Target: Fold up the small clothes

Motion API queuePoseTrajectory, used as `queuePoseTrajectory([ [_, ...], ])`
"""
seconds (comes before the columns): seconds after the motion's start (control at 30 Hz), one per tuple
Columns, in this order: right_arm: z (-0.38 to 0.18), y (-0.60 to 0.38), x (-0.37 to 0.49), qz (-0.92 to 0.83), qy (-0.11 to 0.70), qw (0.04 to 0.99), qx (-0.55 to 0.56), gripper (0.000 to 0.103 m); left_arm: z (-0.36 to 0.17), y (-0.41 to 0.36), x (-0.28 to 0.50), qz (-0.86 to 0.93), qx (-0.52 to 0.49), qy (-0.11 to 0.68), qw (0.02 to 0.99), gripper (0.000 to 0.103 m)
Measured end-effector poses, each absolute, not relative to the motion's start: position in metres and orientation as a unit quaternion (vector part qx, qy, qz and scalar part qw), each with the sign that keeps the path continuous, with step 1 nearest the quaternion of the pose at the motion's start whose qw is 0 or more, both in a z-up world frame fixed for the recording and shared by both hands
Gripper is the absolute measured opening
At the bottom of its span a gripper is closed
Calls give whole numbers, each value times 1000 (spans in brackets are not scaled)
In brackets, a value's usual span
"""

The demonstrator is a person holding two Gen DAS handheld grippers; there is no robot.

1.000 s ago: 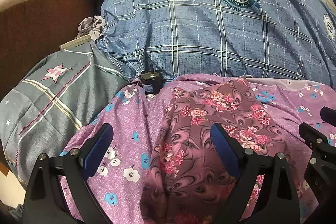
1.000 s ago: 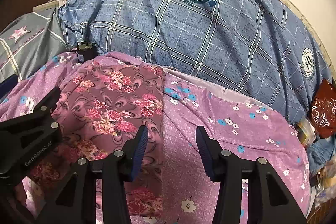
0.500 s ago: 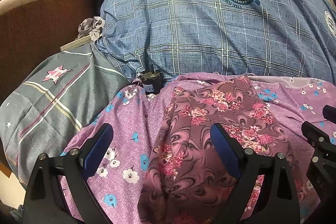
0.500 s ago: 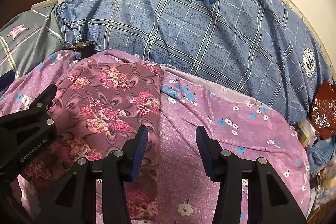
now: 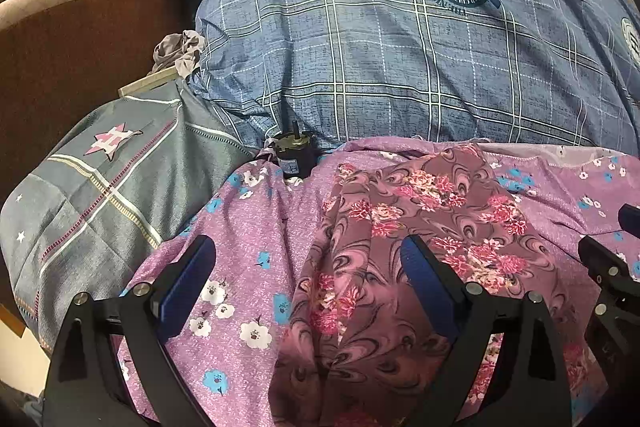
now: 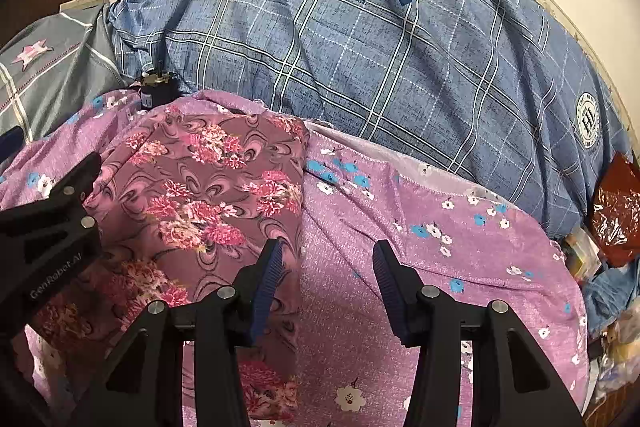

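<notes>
A mauve garment with pink flowers (image 5: 404,235) lies folded lengthwise on a purple flowered bedsheet (image 5: 248,239). It also shows in the right wrist view (image 6: 208,187). My left gripper (image 5: 308,271) is open and empty, hovering over the garment's left edge. My right gripper (image 6: 326,275) is open and empty, over the garment's right edge and the sheet (image 6: 440,267). Each gripper's black frame shows at the side of the other's view.
A large blue plaid bolster (image 5: 400,47) lies behind the garment. A grey pillow with a star (image 5: 100,179) sits at left, against a dark red headboard (image 5: 60,59). A small black motor (image 5: 294,155) rests at the bolster's foot. A red bag (image 6: 616,207) lies at right.
Both grippers have drifted slightly forward over the garment. Their jaws stay open and the garment has not moved.
</notes>
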State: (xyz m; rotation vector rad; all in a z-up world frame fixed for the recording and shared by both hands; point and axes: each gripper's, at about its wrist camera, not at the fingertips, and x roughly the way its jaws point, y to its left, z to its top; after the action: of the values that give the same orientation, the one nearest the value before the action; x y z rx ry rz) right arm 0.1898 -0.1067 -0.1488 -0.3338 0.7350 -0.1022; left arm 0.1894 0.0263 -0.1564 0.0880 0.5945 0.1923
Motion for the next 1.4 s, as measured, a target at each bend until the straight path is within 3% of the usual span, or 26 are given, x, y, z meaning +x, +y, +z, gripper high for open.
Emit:
queuePoseTrajectory([
  [0.73, -156, -106, 192, -56, 361, 915, -171, 51, -156, 38, 193, 102, 36, 300, 948, 94],
  [1.0, -160, -112, 195, -47, 363, 917, -157, 55, -163, 48, 208, 33, 32, 350, 936, 94],
  [1.17, -161, -157, 205, 24, 382, 924, -10, 72, -177, 76, 224, -43, -36, 417, 907, 94],
  [1.4, -195, -216, 236, 111, 448, 860, 220, 75, -207, 108, 241, -98, -178, 501, 841, 94],
])
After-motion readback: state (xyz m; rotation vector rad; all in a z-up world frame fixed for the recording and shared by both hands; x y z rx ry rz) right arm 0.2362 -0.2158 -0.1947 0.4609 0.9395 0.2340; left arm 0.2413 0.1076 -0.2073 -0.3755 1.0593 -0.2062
